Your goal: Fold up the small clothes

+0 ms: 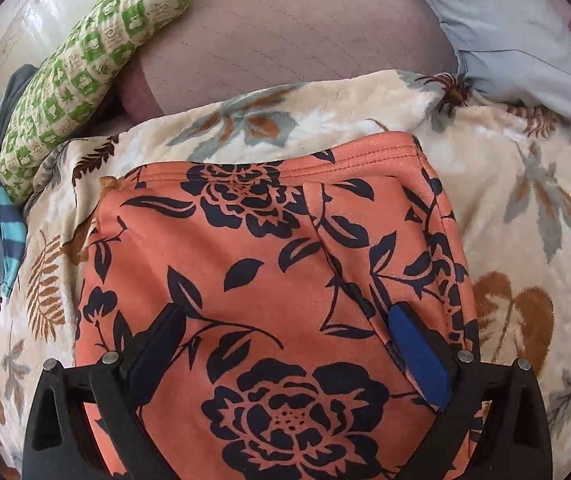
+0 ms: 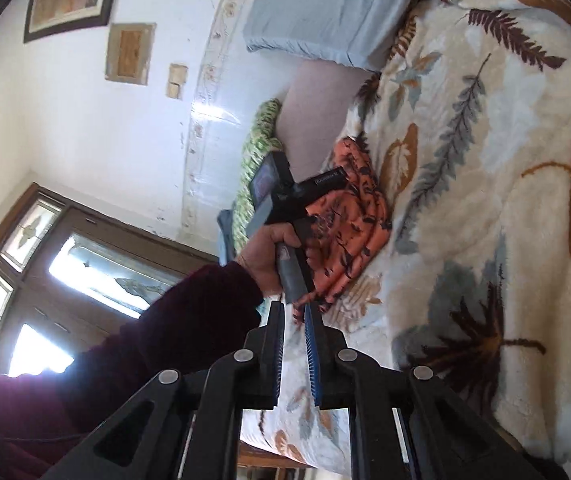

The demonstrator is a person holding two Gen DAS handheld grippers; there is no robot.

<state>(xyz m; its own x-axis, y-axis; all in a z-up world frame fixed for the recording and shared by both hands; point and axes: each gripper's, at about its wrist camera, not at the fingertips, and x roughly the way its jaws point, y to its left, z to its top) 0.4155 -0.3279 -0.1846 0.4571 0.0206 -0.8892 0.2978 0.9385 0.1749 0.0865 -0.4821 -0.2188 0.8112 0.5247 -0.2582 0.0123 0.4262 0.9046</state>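
Observation:
An orange garment (image 1: pixel 269 248) with dark navy flowers lies folded on the cream leaf-print blanket (image 1: pixel 525 216). My left gripper (image 1: pixel 285 316) stands open just above it, one finger on each side of the cloth's near half, with nothing pinched. In the right wrist view the same garment (image 2: pixel 361 216) lies bunched by the blanket's edge. A hand in a dark red sleeve (image 2: pixel 261 252) holds the left gripper's handle over it. My right gripper (image 2: pixel 294 312) hangs in the air away from the garment. Its pads (image 2: pixel 311 344) are nearly together with a slim gap and nothing between them.
A green-and-cream patterned cloth (image 1: pixel 85 72) lies at the far left beside a pinkish-grey sheet (image 1: pixel 285 28). A light blue pillow (image 1: pixel 517 32) sits at the back right. Blue striped clothes (image 1: pixel 5 232) lie at the left edge. A white wall (image 2: pixel 97 120) and a wood-framed window (image 2: pixel 85 264) are beyond the bed.

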